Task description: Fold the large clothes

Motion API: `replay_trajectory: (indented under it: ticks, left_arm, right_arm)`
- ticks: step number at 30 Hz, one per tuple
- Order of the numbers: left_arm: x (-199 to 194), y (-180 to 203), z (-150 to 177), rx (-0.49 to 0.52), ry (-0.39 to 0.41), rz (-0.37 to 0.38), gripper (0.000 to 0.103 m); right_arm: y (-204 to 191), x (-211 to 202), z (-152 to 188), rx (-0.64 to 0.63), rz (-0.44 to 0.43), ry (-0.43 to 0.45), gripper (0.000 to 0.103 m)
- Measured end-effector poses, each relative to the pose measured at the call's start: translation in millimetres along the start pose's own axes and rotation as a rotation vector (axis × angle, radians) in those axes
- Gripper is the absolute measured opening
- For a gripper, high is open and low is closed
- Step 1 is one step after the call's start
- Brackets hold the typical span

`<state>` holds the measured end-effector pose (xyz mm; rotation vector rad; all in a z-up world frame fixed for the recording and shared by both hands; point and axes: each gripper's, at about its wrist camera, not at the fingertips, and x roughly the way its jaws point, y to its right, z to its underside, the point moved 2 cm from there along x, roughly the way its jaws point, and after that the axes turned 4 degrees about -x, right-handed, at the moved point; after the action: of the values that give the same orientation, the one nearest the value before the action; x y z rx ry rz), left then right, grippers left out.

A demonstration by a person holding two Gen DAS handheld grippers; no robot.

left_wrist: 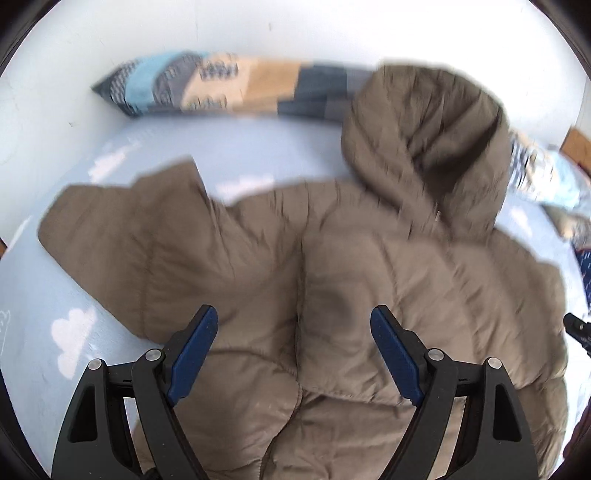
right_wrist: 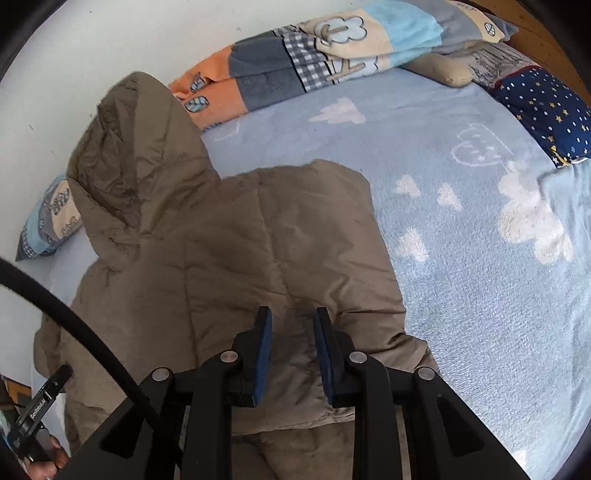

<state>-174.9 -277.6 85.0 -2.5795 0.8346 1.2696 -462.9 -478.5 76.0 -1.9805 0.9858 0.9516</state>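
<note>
A large brown puffer jacket with a hood lies spread on the bed. Its left sleeve sticks out to the left. My left gripper is wide open and empty, hovering over the jacket's lower middle. In the right wrist view the jacket fills the left half, with its hood at the far left. My right gripper hovers above the folded right side of the jacket, its jaws partly open with a narrow gap and nothing between them.
A light blue blanket with white clouds covers the bed. A long patchwork cushion lies along the white wall. A dark blue star pillow lies at the far right. The left gripper's body shows at the lower left.
</note>
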Motion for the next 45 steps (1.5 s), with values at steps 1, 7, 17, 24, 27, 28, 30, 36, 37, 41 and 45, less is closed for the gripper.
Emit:
replay_trajectory:
  ticks: [1, 7, 17, 24, 27, 28, 30, 36, 37, 41, 45]
  left_arm:
    - [-4.4, 1.7, -1.6, 0.001, 0.016, 0.013, 0.085]
    - [6.2, 18.8, 8.4, 0.073, -0.039, 0.048, 0.085]
    - [44.5, 22.5, 29.2, 0.107, -0.188, -0.004, 0.085]
    - [13.7, 6.3, 9.8, 0.01, -0.12, 0.093, 0.085]
    - [-3.8, -11.0, -2.2, -0.024, -0.073, 0.111, 0.085]
    - [-8.6, -19.0, -6.2, -0.034, -0.059, 0.108, 0.085]
    - [-14.3, -34.5, -13.1, -0.05, -0.042, 0.091, 0.085]
    - [-23.1, -119.3, -36.4, -0.141, -0.003, -0.01, 0.085]
    - [-24.7, -137.9, -38.7, -0.164, 0.001, -0.03, 0.085]
    - [-20.8, -212.6, -46.6, -0.27, -0.009, -0.103, 0.085]
    - [-9.1, -290.1, -48.9, -0.403, -0.05, -0.15, 0.085]
  right_arm:
    - [-6.4, -7.8, -2.1, -0.023, -0.003, 0.024, 0.025]
    - [-45.2, -13.7, 3.0, -0.126, -0.068, 0.039, 0.025]
    - [-69.2, 32.0, 18.9, -0.195, -0.017, -0.087, 0.028]
    - [-69.0, 20.4, 19.9, -0.172, -0.04, -0.075, 0.033]
    - [-78.2, 3.4, 20.3, -0.2, -0.043, -0.023, 0.037]
    - [-84.4, -1.4, 21.4, -0.22, -0.048, -0.008, 0.037]
    - [-97.3, -10.5, 23.3, -0.255, -0.081, 0.017, 0.037]
    - [-154.0, -18.0, 43.6, -0.397, -0.171, 0.022, 0.037]
    - [-164.1, -14.6, 47.1, -0.417, -0.179, 0.014, 0.037]
    - [-184.7, 1.3, 60.4, -0.467, -0.168, -0.024, 0.037]
    - [-194.6, 10.8, 70.5, -0.485, -0.159, -0.052, 0.037]
